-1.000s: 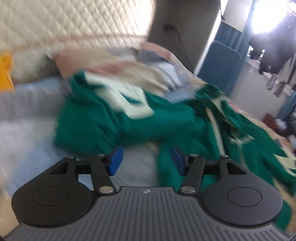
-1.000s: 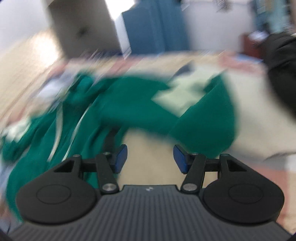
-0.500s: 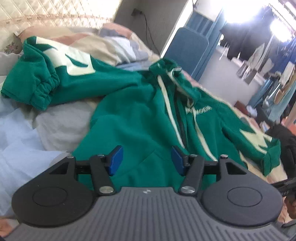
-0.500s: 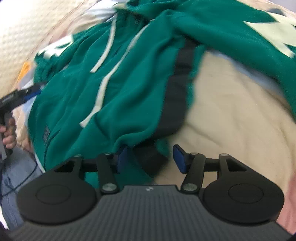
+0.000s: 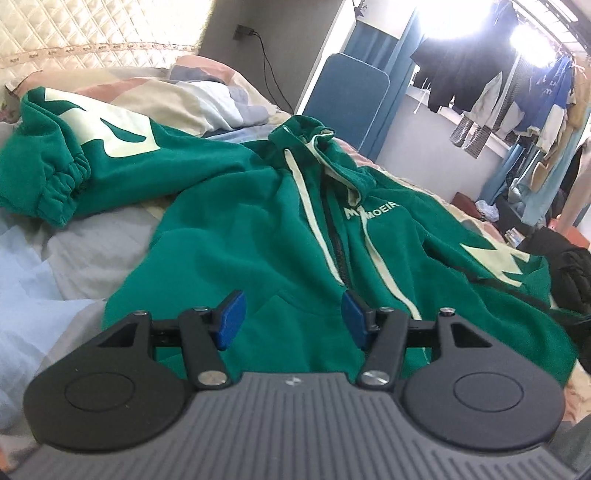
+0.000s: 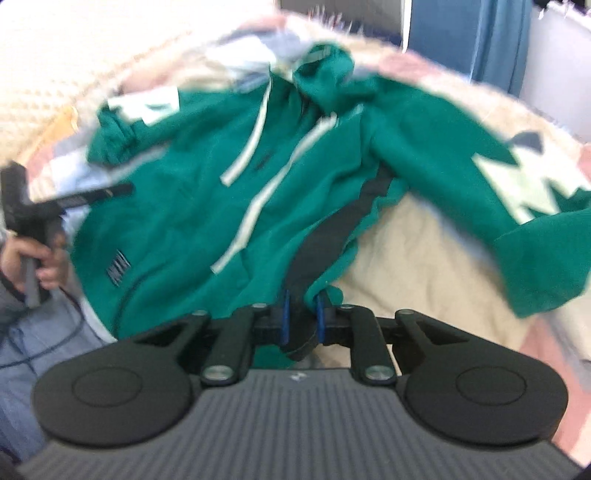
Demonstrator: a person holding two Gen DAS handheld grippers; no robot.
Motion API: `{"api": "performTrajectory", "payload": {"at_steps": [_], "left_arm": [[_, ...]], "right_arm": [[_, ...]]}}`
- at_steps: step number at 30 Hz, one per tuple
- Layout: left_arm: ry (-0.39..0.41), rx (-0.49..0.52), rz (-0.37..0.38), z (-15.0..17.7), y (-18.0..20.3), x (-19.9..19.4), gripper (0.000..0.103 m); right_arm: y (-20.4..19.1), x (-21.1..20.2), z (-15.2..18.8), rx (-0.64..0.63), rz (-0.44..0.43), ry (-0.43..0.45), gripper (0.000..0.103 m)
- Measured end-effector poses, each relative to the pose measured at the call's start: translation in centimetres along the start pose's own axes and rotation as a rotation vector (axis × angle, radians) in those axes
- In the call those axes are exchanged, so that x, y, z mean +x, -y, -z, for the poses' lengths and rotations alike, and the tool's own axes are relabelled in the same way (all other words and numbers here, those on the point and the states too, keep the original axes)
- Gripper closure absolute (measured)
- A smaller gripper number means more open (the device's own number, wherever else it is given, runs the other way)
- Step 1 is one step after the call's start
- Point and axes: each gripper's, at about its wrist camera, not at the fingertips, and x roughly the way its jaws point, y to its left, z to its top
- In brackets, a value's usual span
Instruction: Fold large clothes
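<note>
A large green zip hoodie [image 5: 258, 236] with pale drawstrings and pale sleeve patches lies face up on the bed, sleeves spread to both sides. My left gripper [image 5: 291, 319] is open and empty just above the hoodie's bottom hem near the zip. In the right wrist view the hoodie [image 6: 207, 192] fills the middle. My right gripper [image 6: 302, 324] is shut on the hoodie's bottom right corner, where a dark band runs along the edge. The left gripper also shows in the right wrist view [image 6: 74, 199], held in a hand at the left edge.
The bed has a patchwork quilt [image 5: 74, 258] and a quilted headboard [image 5: 92, 33]. A blue chair [image 5: 343, 96] stands beyond the bed. Clothes [image 5: 498, 85] hang by the bright window. A dark bundle [image 5: 569, 273] lies at the right.
Both grippers swung over the hoodie's lower hem. My right gripper closed from open onto the bottom corner of the hoodie. My left gripper stayed open.
</note>
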Motion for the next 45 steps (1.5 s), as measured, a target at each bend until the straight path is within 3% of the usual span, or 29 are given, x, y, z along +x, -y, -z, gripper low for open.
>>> {"api": "performTrajectory", "payload": {"at_steps": [4, 9, 13, 16, 20, 23, 28, 34, 37, 42, 45], "left_arm": [[-0.010, 0.009, 0.010, 0.2, 0.3, -0.2, 0.040], [-0.046, 0.035, 0.013, 0.9, 0.8, 0.0, 0.040], [-0.081, 0.065, 0.002, 1.5, 1.2, 0.3, 0.040], [-0.089, 0.074, 0.004, 1.3, 1.3, 0.5, 0.040], [-0.069, 0.067, 0.005, 0.1, 1.5, 0.4, 0.040], [-0.041, 0.101, -0.003, -1.2, 2.3, 0.1, 0.040], [-0.018, 0.133, 0.013, -3.2, 3.5, 0.2, 0.040], [-0.008, 0.095, 0.032, -4.5, 2.6, 1.3, 0.040], [-0.015, 0.075, 0.023, -4.0, 1.6, 2.1, 0.040], [-0.046, 0.072, 0.006, -2.4, 0.5, 3.5, 0.040], [-0.047, 0.104, -0.018, -1.6, 0.5, 4.0, 0.040]], "right_arm": [[1.6, -0.7, 1.8, 0.048, 0.051, -0.045, 0.087], [5.3, 2.3, 5.6, 0.193, 0.058, -0.162, 0.086], [6.4, 3.1, 6.6, 0.283, 0.028, -0.147, 0.085], [5.9, 2.8, 5.8, 0.321, 0.025, -0.132, 0.079], [4.5, 1.4, 3.6, 0.342, 0.056, -0.085, 0.063], [2.1, -0.1, 1.9, 0.306, 0.011, -0.013, 0.049], [-3.2, 0.6, -1.6, 0.243, -0.034, 0.043, 0.049], [-7.4, 4.5, -5.3, 0.284, -0.013, 0.156, 0.050], [-9.7, 7.5, -6.3, 0.228, 0.034, 0.197, 0.051], [-10.7, 13.4, -6.6, 0.162, 0.133, 0.212, 0.050], [-9.4, 16.5, -6.3, 0.218, 0.136, 0.166, 0.050]]}}
